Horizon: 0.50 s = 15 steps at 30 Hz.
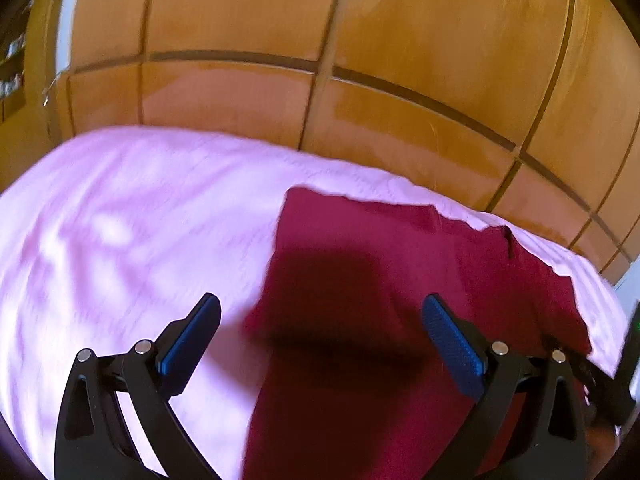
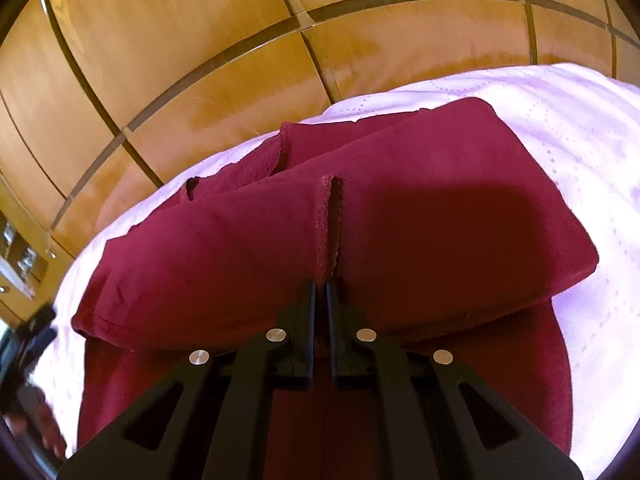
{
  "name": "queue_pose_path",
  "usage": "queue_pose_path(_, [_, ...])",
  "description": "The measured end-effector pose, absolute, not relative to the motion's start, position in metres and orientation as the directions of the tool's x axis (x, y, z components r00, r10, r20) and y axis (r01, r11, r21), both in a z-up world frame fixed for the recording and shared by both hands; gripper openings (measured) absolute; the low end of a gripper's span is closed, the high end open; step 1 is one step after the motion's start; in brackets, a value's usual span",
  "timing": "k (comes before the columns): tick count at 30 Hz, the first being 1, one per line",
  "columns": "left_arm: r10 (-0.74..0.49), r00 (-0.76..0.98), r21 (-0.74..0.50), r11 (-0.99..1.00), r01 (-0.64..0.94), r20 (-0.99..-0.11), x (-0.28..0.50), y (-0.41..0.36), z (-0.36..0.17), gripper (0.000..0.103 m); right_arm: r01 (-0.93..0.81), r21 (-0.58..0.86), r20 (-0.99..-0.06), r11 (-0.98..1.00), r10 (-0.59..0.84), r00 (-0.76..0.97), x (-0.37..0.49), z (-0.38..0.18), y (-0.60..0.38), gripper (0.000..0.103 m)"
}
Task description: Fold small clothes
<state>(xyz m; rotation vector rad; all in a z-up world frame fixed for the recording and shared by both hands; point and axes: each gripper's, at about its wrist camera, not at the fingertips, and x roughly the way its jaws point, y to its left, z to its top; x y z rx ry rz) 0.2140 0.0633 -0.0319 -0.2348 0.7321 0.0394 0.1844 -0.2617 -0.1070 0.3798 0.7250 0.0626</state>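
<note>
A dark red garment lies on a pink-white sheet. In the left wrist view my left gripper is open and empty, its blue pads spread above the garment's left edge. In the right wrist view the garment is partly folded over itself. My right gripper is shut on a hemmed edge of the garment and holds that fold lifted over the lower layer.
Orange-brown wooden panels rise right behind the sheet; they also show in the right wrist view. The sheet extends to the right of the garment. A dark object sits at the left edge.
</note>
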Motion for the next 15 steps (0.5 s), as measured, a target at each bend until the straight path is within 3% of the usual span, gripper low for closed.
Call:
queue_pose_path(6, [0.02, 0.649, -0.039, 0.996, -0.077, -0.761, 0.267, 0.034, -0.069, 0.1, 0.078, 0.365, -0.606, 0.928, 0.173, 0.776, 0.18, -0.103, -0.266, 0.004])
queue_pose_path(7, [0.056, 0.624, 0.01, 0.997, -0.077, -0.78, 0.267, 0.035, -0.08, 0.1, 0.099, 0.355, -0.597, 0.929, 0.144, 0.789, 0.175, -0.097, -0.269, 0.0])
queue_pose_path(11, [-0.046, 0.605, -0.138, 0.985, -0.107, -0.795, 0.26, 0.062, -0.092, 0.101, 0.159, 0.363, -0.594, 0.918, 0.097, 0.798, 0.167, -0.095, -0.293, 0.0])
queue_pose_path(15, [-0.014, 0.589, -0.092, 0.991, -0.102, -0.808, 0.259, 0.056, -0.09, 0.101, 0.182, 0.427, -0.59, 0.886, 0.12, 0.798, 0.164, -0.107, -0.304, 0.0])
